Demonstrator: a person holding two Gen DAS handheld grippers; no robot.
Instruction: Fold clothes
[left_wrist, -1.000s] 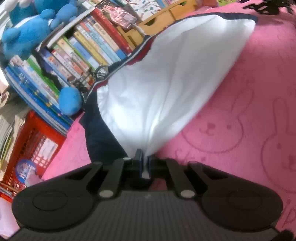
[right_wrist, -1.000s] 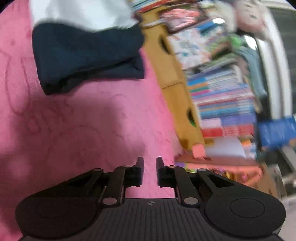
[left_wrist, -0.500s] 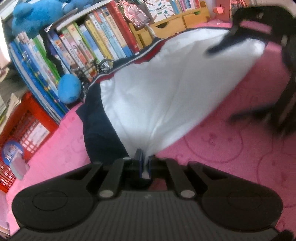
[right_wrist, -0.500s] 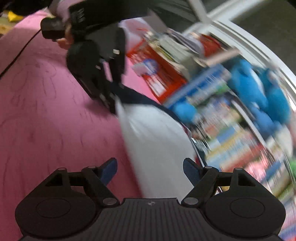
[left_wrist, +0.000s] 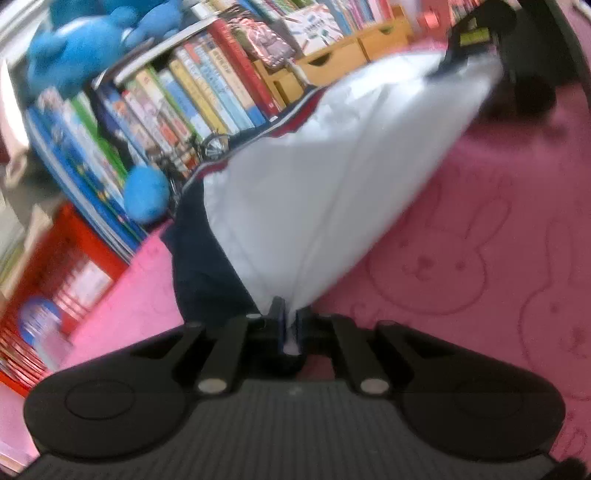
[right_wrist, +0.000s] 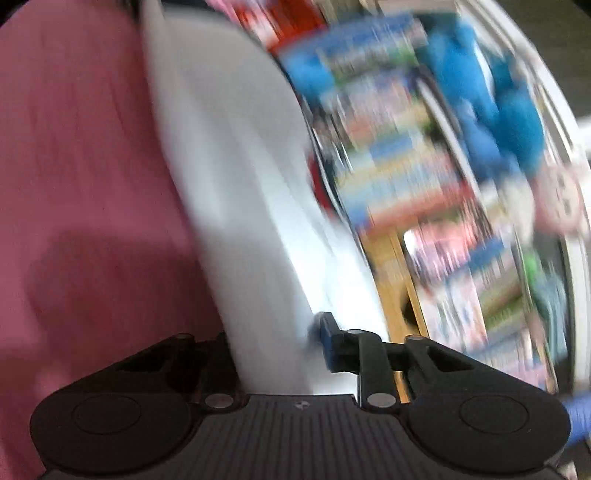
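A white garment (left_wrist: 314, 192) with a navy sleeve (left_wrist: 201, 273) and red-and-navy trim lies on the pink bunny mat (left_wrist: 480, 258). My left gripper (left_wrist: 290, 321) pinches its near corner; the jaws are opening, with white cloth still pressed between them. In the left wrist view my right gripper (left_wrist: 452, 61) sits at the garment's far corner. In the blurred right wrist view its jaws are closing on a thick fold of the white garment (right_wrist: 240, 221). The right gripper (right_wrist: 275, 347) has its blue-padded finger (right_wrist: 327, 343) against the cloth, and the other finger is hidden behind it.
A bookshelf (left_wrist: 192, 96) packed with books runs along the mat's far edge. Blue plush toys (left_wrist: 85, 44) sit on it and another blue plush (left_wrist: 146, 194) is beside the sleeve. Wooden drawers (left_wrist: 332, 62) stand further along, and a red basket (left_wrist: 70, 273) at the left.
The right gripper swung across to the garment's far corner, opened wide, then narrowed onto the white cloth. The left gripper kept its hold on the near corner and stayed about in place.
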